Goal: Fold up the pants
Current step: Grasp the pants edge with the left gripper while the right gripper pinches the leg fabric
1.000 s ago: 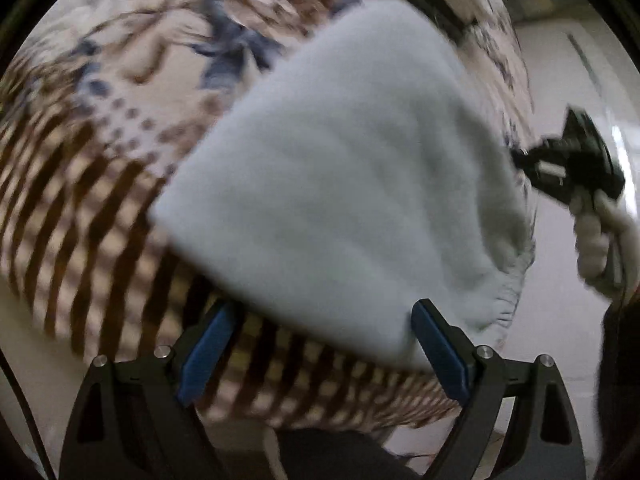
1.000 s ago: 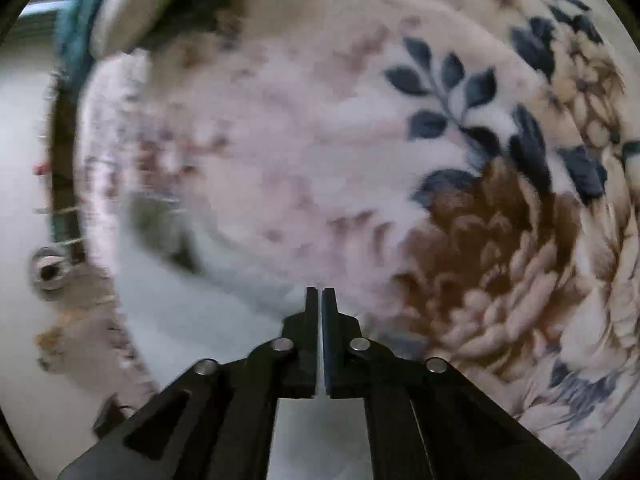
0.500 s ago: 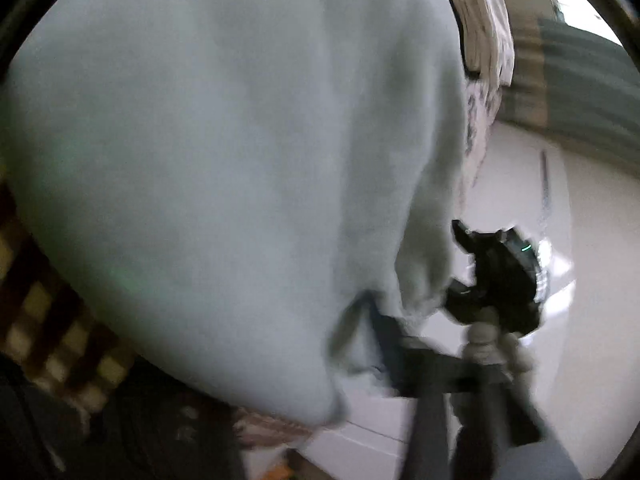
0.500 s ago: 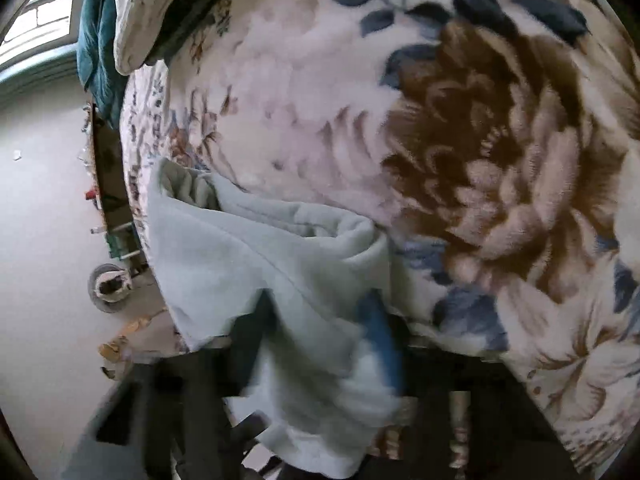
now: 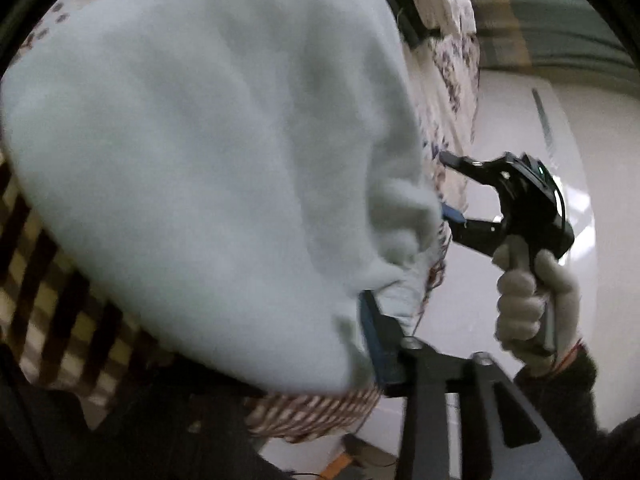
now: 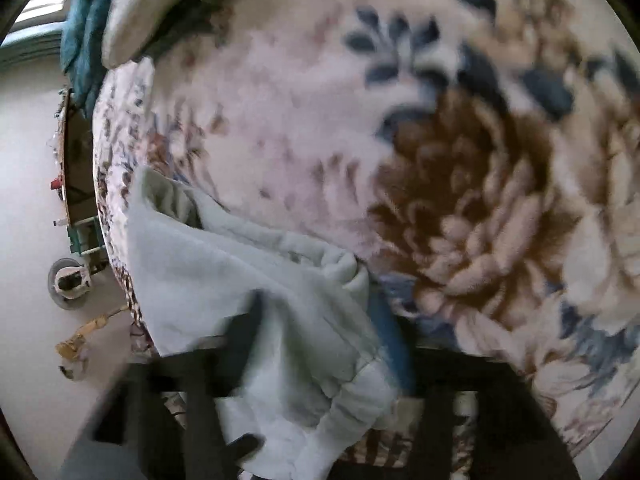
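Observation:
The pale blue-grey fleece pants [image 5: 208, 152] lie folded on a floral bed blanket [image 6: 460, 184]. In the left wrist view only the right finger [image 5: 380, 340] of my left gripper shows, at the pants' near edge; cloth hides the other finger. The right gripper [image 5: 452, 188], held by a gloved hand, stands open around the pants' right edge. In the right wrist view the pants [image 6: 224, 280] lie between the blurred open fingers [image 6: 388, 340], with the elastic waistband [image 6: 352, 404] lowest.
The bed edge with a brown striped blanket border [image 5: 60, 280] is at the lower left. White floor [image 5: 520, 120] lies to the right. A pillow [image 6: 152, 4] and teal cloth [image 6: 84, 12] sit at the bed's far end. Small objects [image 6: 68, 280] stand on the floor.
Both grippers moved in to the pants' near edge. The right gripper went from shut to open and now straddles the cloth. The left wrist view swung right and closer.

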Demonstrator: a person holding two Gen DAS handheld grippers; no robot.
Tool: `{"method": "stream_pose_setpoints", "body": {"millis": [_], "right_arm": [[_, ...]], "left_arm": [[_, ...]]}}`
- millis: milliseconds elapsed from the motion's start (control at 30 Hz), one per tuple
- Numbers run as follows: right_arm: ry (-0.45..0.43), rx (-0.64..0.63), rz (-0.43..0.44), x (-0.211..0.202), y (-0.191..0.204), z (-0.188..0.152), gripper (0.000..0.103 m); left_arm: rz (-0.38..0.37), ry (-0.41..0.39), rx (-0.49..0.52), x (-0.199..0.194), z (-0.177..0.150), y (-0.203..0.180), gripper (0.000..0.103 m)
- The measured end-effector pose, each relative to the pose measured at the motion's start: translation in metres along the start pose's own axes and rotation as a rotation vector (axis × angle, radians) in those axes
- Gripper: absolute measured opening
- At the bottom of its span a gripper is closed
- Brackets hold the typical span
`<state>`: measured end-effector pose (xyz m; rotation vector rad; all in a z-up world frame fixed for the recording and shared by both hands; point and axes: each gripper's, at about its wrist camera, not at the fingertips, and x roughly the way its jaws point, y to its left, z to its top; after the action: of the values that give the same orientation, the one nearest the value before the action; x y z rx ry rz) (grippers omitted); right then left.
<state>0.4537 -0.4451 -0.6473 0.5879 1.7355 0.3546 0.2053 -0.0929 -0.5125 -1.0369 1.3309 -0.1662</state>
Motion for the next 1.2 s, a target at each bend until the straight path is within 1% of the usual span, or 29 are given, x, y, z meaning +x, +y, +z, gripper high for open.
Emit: {"method": "stream_pose_setpoints", "body": {"millis": [33, 133, 200, 267, 300, 333, 367, 400, 433, 467, 500, 567, 600, 633, 667, 700, 733, 767, 800, 833, 867, 933, 967, 1000, 1033, 1067, 1100, 1133, 1200], "right_arm": [[-0.023, -0.012, 0.017, -0.008, 0.003, -0.001, 0.075], [-0.012, -0.012, 0.078, -0.003, 0.01, 0.005, 0.074], [0.016, -0.038, 0.083, 0.017, 0.019, 0.016, 0.075], [0.041, -0.083, 0.075, 0.039, 0.036, 0.025, 0.073], [0.066, -0.152, 0.086, 0.052, 0.051, 0.029, 0.06], [0.071, -0.203, 0.09, 0.058, 0.061, 0.03, 0.045], [0.085, -0.306, 0.065, 0.068, 0.079, 0.029, 0.025], [0.089, -0.358, 0.009, 0.074, 0.087, 0.028, 0.022], [0.075, -0.373, -0.044, 0.076, 0.091, 0.03, 0.019], [0.054, -0.337, -0.072, 0.075, 0.087, 0.038, 0.017], [0.038, -0.295, -0.084, 0.073, 0.081, 0.046, 0.001], [0.038, -0.273, -0.155, 0.072, 0.076, 0.056, 0.001], [0.056, -0.253, -0.124, 0.067, 0.074, 0.061, 0.002], [0.065, -0.248, -0.089, 0.063, 0.075, 0.062, 0.002], [0.082, -0.26, -0.034, 0.054, 0.082, 0.062, 0.008], [0.096, -0.272, -0.005, 0.049, 0.089, 0.062, 0.033], [0.102, -0.278, 0.012, 0.045, 0.094, 0.061, 0.054], [0.102, -0.29, 0.039, 0.04, 0.1, 0.06, 0.087], [0.096, -0.312, 0.085, 0.037, 0.109, 0.057, 0.089], [0.109, -0.331, 0.13, 0.039, 0.117, 0.055, 0.089], [0.138, -0.344, 0.15, 0.047, 0.126, 0.053, 0.089], [0.167, -0.368, 0.106, 0.064, 0.139, 0.048, 0.087], [0.181, -0.386, 0.083, 0.073, 0.142, 0.046, 0.078], [0.203, -0.406, 0.055, 0.087, 0.146, 0.045, 0.053], [0.205, -0.415, 0.041, 0.094, 0.147, 0.044, 0.043], [0.207, -0.437, 0.031, 0.1, 0.152, 0.042, 0.032], [0.18, -0.452, -0.016, 0.1, 0.155, 0.044, 0.028], [0.162, -0.45, -0.035, 0.101, 0.155, 0.046, 0.028], [0.155, -0.411, -0.05, 0.105, 0.152, 0.053, 0.028]], "left_arm": [[-0.007, -0.004, -0.009, 0.0, -0.002, 0.0, 0.048], [0.007, 0.011, -0.012, 0.012, -0.007, 0.005, 0.049], [0.01, 0.028, -0.029, 0.018, -0.009, 0.011, 0.049], [0.022, 0.015, -0.027, 0.02, -0.01, 0.011, 0.047], [0.018, 0.007, -0.022, 0.018, -0.012, 0.014, 0.047], [0.038, -0.011, -0.007, 0.015, -0.015, 0.016, 0.037], [0.053, -0.015, 0.011, 0.015, -0.018, 0.017, 0.022], [0.073, -0.008, 0.026, 0.017, -0.019, 0.02, 0.02], [0.089, -0.002, 0.034, 0.019, -0.021, 0.025, 0.019], [0.092, 0.011, 0.034, 0.023, -0.023, 0.032, 0.019], [0.104, 0.027, 0.03, 0.025, -0.026, 0.038, 0.019], [0.09, 0.056, -0.01, 0.024, -0.024, 0.045, 0.024], [0.075, 0.07, -0.051, 0.018, -0.023, 0.049, 0.028], [0.065, 0.066, -0.081, 0.011, -0.022, 0.051, 0.034], [0.052, 0.046, -0.109, -0.001, -0.021, 0.051, 0.039], [0.035, 0.009, -0.125, -0.017, -0.02, 0.049, 0.042], [0.027, -0.023, -0.129, -0.029, -0.02, 0.046, 0.05], [0.026, -0.092, -0.131, -0.049, -0.019, 0.043, 0.056], [0.028, -0.143, -0.135, -0.062, -0.018, 0.043, 0.058], [0.034, -0.192, -0.143, -0.073, -0.016, 0.045, 0.061], [0.038, -0.254, -0.157, -0.083, -0.011, 0.05, 0.062], [0.063, -0.293, -0.191, -0.085, 0.0, 0.066, 0.062], [0.061, -0.301, -0.202, -0.089, -0.002, 0.073, 0.059], [0.061, -0.323, -0.218, -0.087, 0.001, 0.083, 0.058], [0.075, -0.336, -0.217, -0.085, 0.001, 0.088, 0.037], [0.104, -0.318, -0.194, -0.08, 0.001, 0.094, 0.03], [0.146, -0.305, -0.161, -0.076, 0.003, 0.091, 0.03], [0.16, -0.297, -0.133, -0.073, 0.004, 0.086, 0.03], [0.174, -0.266, -0.113, -0.072, -0.004, 0.092, 0.03]]}}
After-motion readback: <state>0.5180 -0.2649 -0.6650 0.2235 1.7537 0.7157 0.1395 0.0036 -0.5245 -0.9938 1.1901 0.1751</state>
